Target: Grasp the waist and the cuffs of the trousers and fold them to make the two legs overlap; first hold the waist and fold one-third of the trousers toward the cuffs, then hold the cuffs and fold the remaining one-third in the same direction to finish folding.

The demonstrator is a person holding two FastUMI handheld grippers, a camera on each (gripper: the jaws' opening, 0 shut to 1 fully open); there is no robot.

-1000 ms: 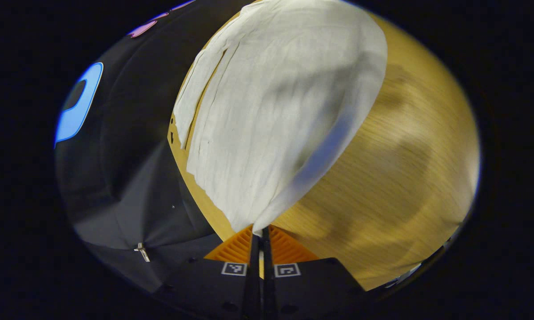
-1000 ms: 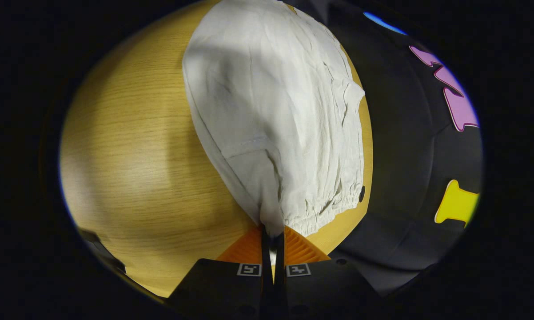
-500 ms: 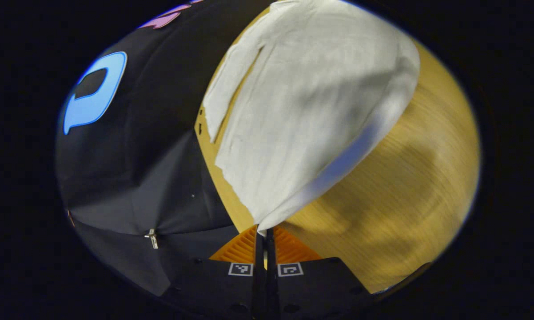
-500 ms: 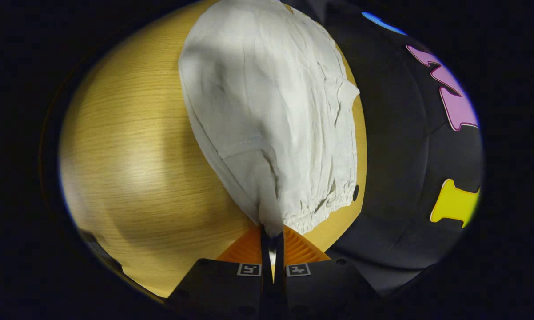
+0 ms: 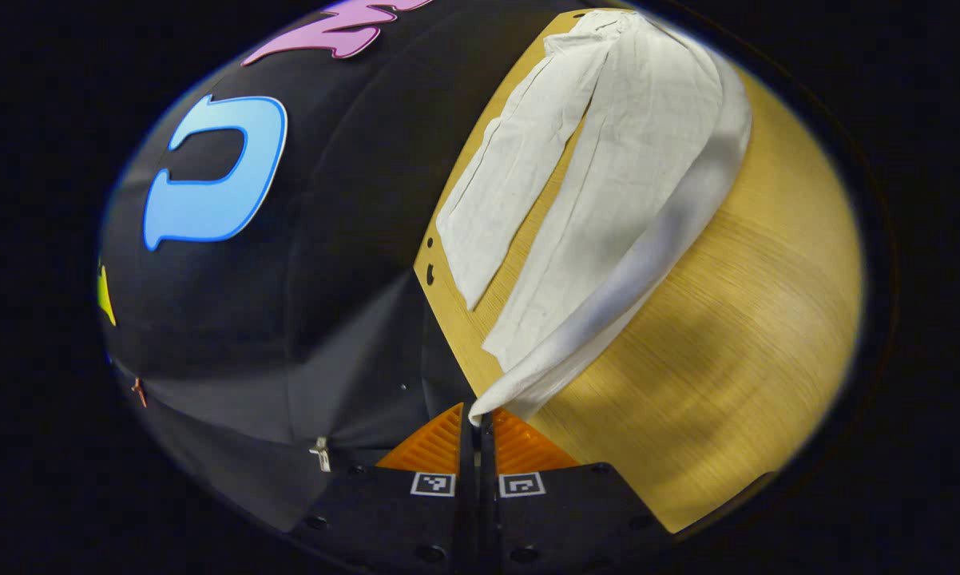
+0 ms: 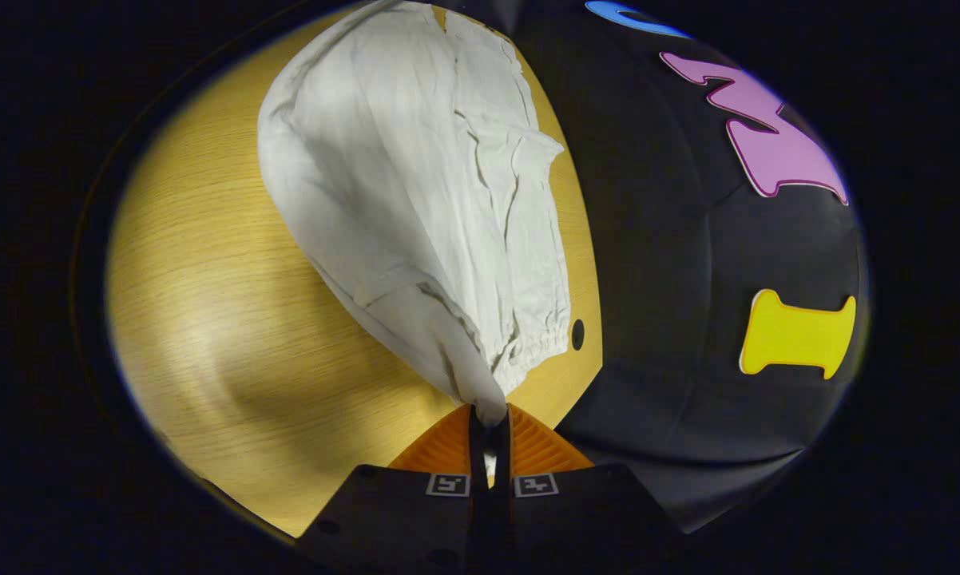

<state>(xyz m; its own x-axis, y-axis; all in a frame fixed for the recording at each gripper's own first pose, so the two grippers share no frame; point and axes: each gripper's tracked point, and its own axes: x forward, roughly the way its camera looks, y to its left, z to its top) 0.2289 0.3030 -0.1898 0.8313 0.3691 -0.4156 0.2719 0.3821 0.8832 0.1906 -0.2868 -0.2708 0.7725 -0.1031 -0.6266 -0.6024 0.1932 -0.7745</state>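
White trousers (image 5: 608,184) lie on a wooden table (image 5: 735,335). In the left gripper view, my left gripper (image 5: 477,415) is shut on the cuff of one leg, lifted off the table, while the other leg (image 5: 520,168) lies flat near the table's far edge. In the right gripper view, my right gripper (image 6: 489,415) is shut on the gathered elastic waist of the trousers (image 6: 416,184), which rise from the table (image 6: 224,319) toward the fingers. The lifted cloth hangs over the flat part beneath it.
The table's edge (image 5: 440,279) runs along the black booth wall, with small dark holes (image 6: 577,334) near its corners. Bare wood stretches on the near side of the trousers in both views.
Both grippers have swung with the cloth toward the wall side. The lifted leg now drapes closer over the flat leg, and more of the flat leg and the booth wall shows.
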